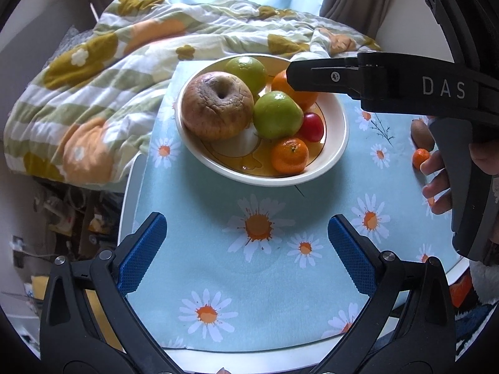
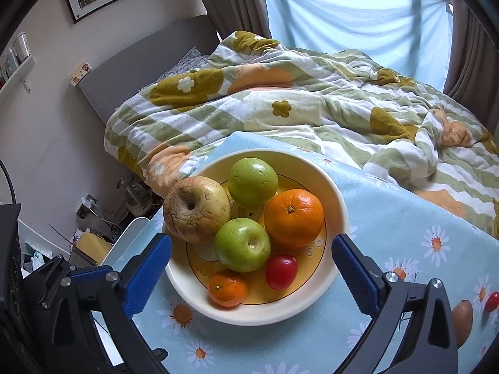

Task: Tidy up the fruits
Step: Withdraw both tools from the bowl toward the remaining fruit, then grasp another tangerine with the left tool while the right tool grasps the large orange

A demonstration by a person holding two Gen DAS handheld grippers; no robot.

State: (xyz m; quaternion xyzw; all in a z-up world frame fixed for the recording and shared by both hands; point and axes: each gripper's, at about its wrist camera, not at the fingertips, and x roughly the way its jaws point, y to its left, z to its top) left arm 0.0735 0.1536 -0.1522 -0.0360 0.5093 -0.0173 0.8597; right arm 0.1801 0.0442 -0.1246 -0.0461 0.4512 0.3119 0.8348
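Both the left hand-held gripper (image 1: 246,243) and the right hand-held gripper (image 2: 251,268) stood spread and empty; a smooth round bowl (image 2: 338,218) held a wrinkled apple (image 2: 196,208) and glossy fruit on the daisy-print worktop (image 1: 280,296).

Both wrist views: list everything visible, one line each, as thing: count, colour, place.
bowl: 1, cream, on the tablecloth
wrinkled apple: 1, brownish-yellow, bowl's left
green apples: 2, bowl's middle and back
orange: 1, bowl's right
mandarins: 2, orange, one in the bowl front, one on the cloth
red fruits: 2, one in the bowl, one on the cloth
brown fruit: 1, on the cloth
tablecloth: 1, blue, daisies
quilt: 1, green-white, bed
left gripper: open, empty
right gripper: open, over the bowl
hand: 1, on the right gripper's handle
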